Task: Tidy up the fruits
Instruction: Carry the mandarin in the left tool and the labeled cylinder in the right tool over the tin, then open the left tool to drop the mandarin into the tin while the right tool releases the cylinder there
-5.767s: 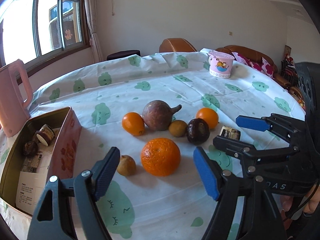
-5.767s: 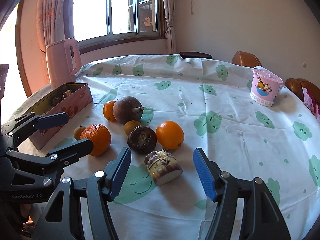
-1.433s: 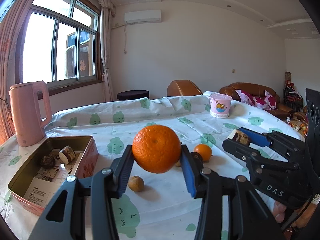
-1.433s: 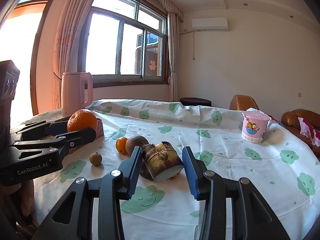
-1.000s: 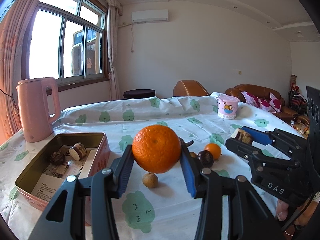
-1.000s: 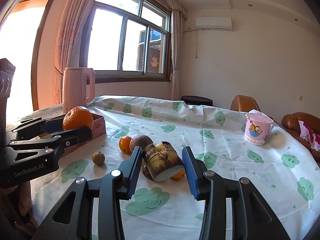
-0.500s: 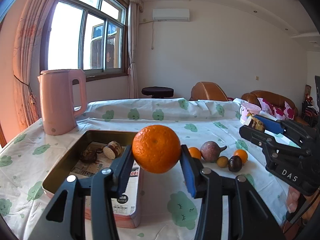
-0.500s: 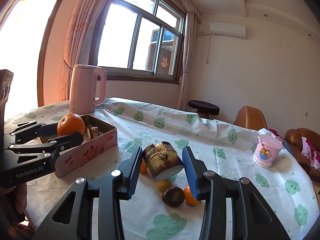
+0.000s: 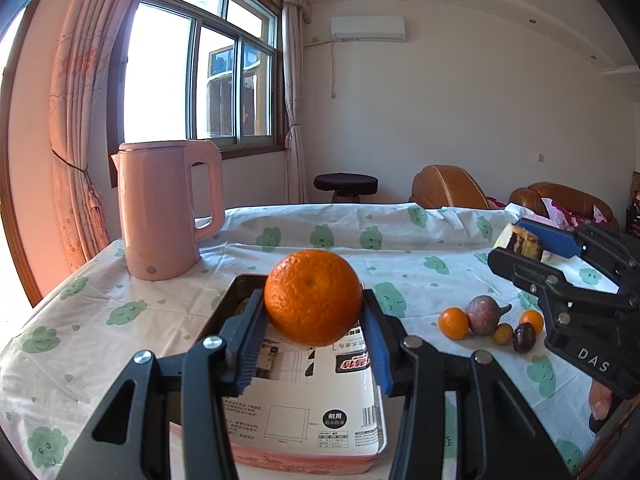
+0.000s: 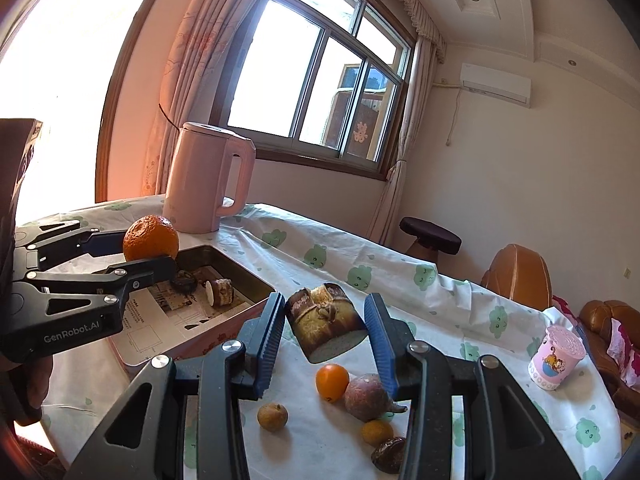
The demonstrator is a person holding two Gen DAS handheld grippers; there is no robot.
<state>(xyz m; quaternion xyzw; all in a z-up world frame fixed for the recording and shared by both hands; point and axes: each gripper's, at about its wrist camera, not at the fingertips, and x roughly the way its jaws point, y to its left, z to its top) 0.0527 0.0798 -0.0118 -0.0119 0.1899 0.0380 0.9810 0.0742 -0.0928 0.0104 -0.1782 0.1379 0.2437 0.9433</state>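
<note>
My left gripper [image 9: 314, 344] is shut on a large orange [image 9: 313, 297], held in the air over the open pink tin box [image 9: 308, 446]. From the right wrist view the same orange [image 10: 151, 238] hangs above the box [image 10: 256, 284]. My right gripper [image 10: 325, 338] is shut on a brown cake-like roll piece [image 10: 326, 322], raised above the table just right of the box. In the left wrist view that roll piece [image 9: 520, 242] shows at the right. Loose fruits remain on the cloth: a small orange [image 10: 332, 382], a purplish fruit [image 10: 367, 392] and several smaller ones.
A pink kettle [image 9: 168, 208] stands behind the box near the table's far left corner. A pink cup [image 10: 555, 358] sits at the far right. Two dark pieces [image 10: 218, 292] lie inside the box on printed paper. Brown armchairs and a stool stand beyond the table.
Both grippers, each still holding its item, have swung left from above the fruit pile toward the tin box. The box now lies directly under the orange, and the right gripper has rolled.
</note>
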